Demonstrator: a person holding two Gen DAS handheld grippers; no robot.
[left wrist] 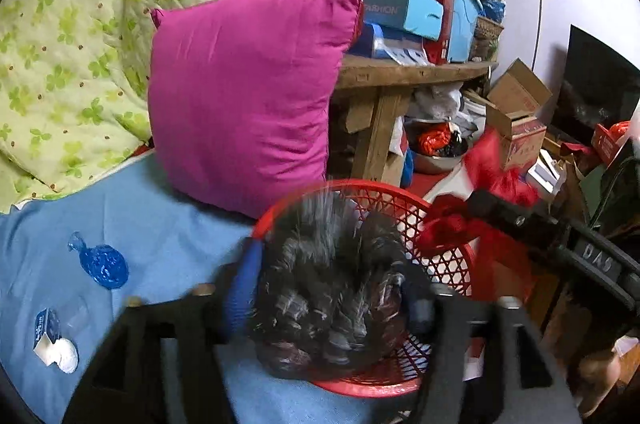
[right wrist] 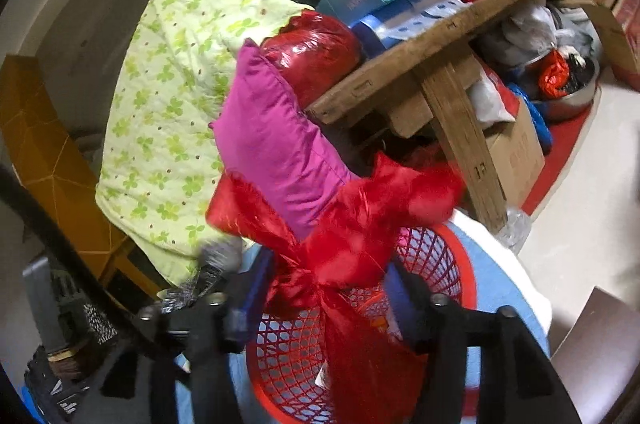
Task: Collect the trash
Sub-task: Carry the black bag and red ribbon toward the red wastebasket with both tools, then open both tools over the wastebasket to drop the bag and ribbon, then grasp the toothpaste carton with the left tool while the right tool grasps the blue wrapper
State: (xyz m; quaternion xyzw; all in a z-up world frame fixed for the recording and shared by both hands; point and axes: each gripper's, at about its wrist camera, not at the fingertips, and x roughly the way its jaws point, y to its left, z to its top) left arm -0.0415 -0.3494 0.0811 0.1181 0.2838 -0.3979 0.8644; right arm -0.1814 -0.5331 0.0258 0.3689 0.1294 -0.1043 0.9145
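1. I have the dark crumpled bag (left wrist: 328, 288) pinched in my left gripper (left wrist: 332, 300), fingers closed in on its sides, and it hangs right over the red mesh basket (left wrist: 448, 260).
2. My right gripper (right wrist: 332, 308) is closed on a red plastic bag (right wrist: 352, 236), also above the basket mouth. Both pieces look blurred, so I judge this as the drop step.
3. Next I need to spread both sets of fingers with the loads inside the rim, so nothing slides off onto the blue sheet (left wrist: 160, 236).
4. What already lies in the basket I cannot tell; the bags hide its floor.
5. A blue wrapper (left wrist: 102, 264) and a small white carton (left wrist: 54, 342) lie on the sheet, not yet collected.
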